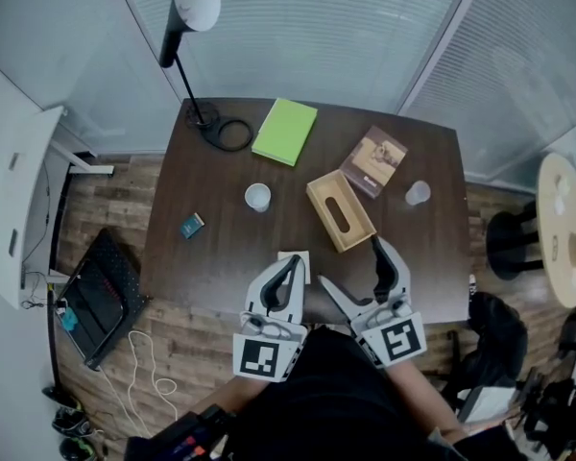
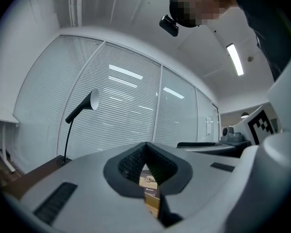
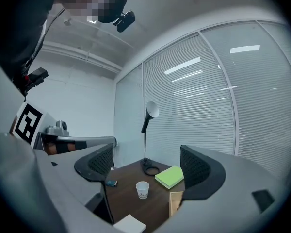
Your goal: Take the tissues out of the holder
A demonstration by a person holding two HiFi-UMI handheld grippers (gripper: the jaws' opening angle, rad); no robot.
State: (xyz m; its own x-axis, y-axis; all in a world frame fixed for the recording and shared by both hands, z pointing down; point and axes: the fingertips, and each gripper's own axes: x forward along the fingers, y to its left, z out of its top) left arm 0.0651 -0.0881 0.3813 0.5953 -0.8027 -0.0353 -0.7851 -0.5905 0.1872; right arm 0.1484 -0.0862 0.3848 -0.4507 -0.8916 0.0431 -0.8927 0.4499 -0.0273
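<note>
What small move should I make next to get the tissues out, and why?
Probably ease the right tongs forward over the holder: they are open and empty, just short of its near end, while the left tongs are shut.

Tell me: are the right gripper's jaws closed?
No, the right gripper stands open, with the paper cup visible between its jaws.

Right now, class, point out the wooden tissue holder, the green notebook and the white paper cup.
wooden tissue holder (image 1: 354, 210): head view, top panel beside the slot.
green notebook (image 1: 284, 131): head view, middle of the cover.
white paper cup (image 1: 257, 197): head view, its open mouth.
</note>
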